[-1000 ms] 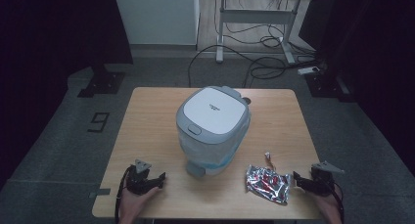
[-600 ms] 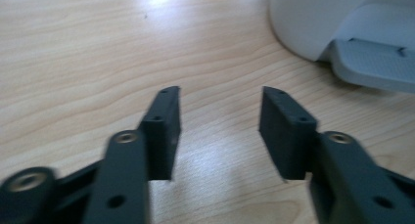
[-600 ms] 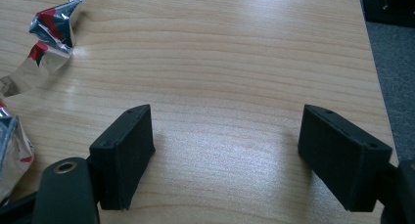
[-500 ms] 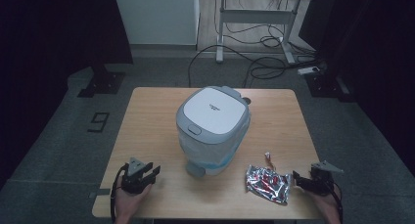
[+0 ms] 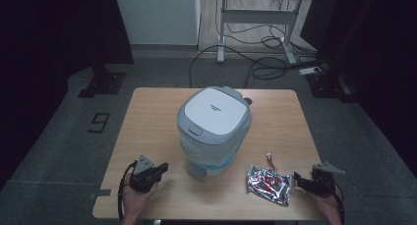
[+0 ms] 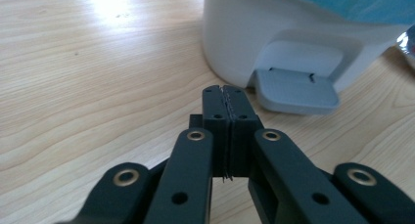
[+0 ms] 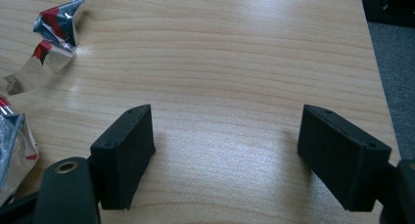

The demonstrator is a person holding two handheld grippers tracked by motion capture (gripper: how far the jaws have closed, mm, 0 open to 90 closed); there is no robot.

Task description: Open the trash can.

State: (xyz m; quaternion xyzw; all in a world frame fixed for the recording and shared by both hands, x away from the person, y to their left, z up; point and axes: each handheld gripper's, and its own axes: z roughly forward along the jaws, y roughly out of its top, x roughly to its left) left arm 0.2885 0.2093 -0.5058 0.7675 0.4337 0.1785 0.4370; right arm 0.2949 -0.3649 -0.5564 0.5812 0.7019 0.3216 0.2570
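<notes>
A white pedal bin with a grey lid and a blue liner stands mid-table. My left gripper hovers near the front left edge and points at the bin. In the left gripper view my left gripper has just been closing; its jaws now meet with nothing between them, a short way from the grey pedal. A crumpled silver-and-red foil wrapper lies front right. Just right of it, my right gripper is open. The right gripper view has my right gripper over bare wood, the wrapper to its left.
The wooden table has free room left of the bin and behind it. A small scrap lies beside the wrapper. Beyond the table are a grey floor, cables and a desk frame.
My left gripper has risen slightly and its jaws have come together. The right gripper, bin and wrapper have not moved.
</notes>
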